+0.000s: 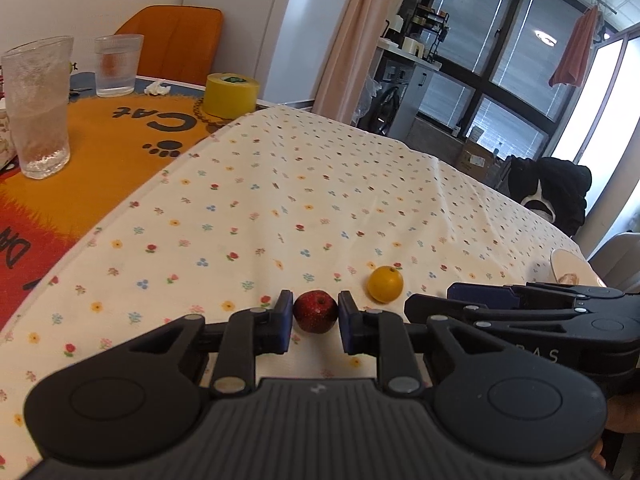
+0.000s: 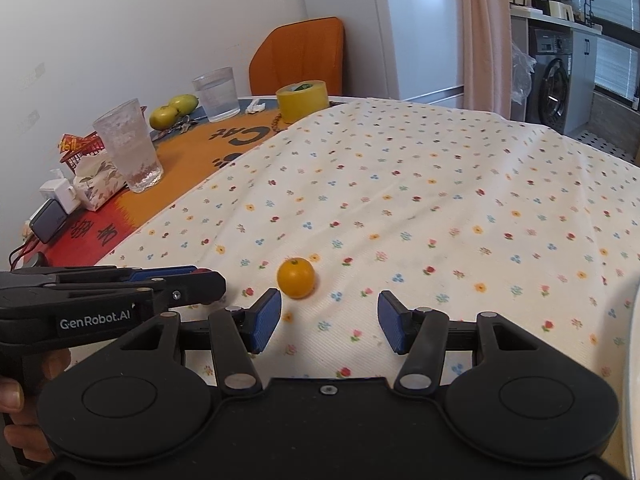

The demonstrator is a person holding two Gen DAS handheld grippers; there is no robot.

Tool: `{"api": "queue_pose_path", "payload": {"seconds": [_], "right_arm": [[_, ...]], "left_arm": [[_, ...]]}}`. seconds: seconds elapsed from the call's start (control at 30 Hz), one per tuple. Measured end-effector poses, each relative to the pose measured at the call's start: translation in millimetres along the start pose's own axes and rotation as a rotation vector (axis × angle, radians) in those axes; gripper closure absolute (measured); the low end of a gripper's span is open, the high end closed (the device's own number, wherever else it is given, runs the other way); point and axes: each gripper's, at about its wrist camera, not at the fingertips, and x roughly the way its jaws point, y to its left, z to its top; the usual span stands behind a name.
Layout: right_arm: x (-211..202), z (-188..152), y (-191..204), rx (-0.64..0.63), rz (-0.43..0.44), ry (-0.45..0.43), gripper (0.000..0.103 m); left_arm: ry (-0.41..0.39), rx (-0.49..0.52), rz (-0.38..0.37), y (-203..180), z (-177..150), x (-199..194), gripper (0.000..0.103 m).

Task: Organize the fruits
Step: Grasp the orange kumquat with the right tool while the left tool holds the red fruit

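A small red apple [image 1: 315, 311] sits between the blue pads of my left gripper [image 1: 315, 320], and both pads touch its sides just above the flowered cloth [image 1: 280, 200]. An orange fruit [image 1: 385, 283] [image 2: 296, 278] lies on the cloth just right of the apple. My right gripper [image 2: 328, 320] stands open a little short of the orange, which lies toward its left finger [image 2: 266, 318]. From the side, the right gripper [image 1: 460, 300] appears beside the left gripper [image 2: 212, 278]. A white plate [image 1: 572, 270] sits at the table's right edge.
Two green fruits [image 2: 174, 111], two glasses [image 2: 130, 146] [image 2: 218, 94], a yellow tape roll [image 2: 303, 100], a tissue box [image 2: 98, 184] and chargers [image 2: 50, 220] stand on the orange mat at the far left. An orange chair [image 2: 304, 56] is behind the table.
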Motion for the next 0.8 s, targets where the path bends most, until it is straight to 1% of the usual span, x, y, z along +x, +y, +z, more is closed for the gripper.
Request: {"api": "queue_pose_path", "payload": {"seconds": [0.23, 0.3, 0.33, 0.37, 0.4, 0.43, 0.6, 0.8], "right_arm": [[11, 10, 9, -0.026, 0.017, 0.004, 0.050], [16, 13, 12, -0.037, 0.024, 0.010, 0.052], [19, 14, 13, -0.041, 0.026, 0.016, 0.055], [23, 15, 14, -0.043, 0.029, 0.024, 0.064], [25, 15, 14, -0.042, 0.032, 0.032, 0.076], [27, 15, 14, -0.040, 0.034, 0.041, 0.080], [17, 11, 13, -0.046, 0.030, 0.024, 0.081], [-1, 8, 8, -0.044, -0.015, -0.005, 0.081]], "left_arm": [[-0.016, -0.034, 0.028, 12, 2, -6, 0.081], [-0.016, -0.043, 0.033, 16, 3, -7, 0.081], [-0.017, -0.047, 0.034, 17, 3, -7, 0.081], [-0.018, -0.050, 0.035, 18, 3, -8, 0.081], [-0.021, -0.051, 0.036, 18, 3, -9, 0.081], [-0.022, -0.051, 0.037, 18, 3, -10, 0.081], [-0.027, -0.050, 0.038, 16, 4, -12, 0.081], [-0.035, -0.042, 0.030, 8, 5, -14, 0.081]]}}
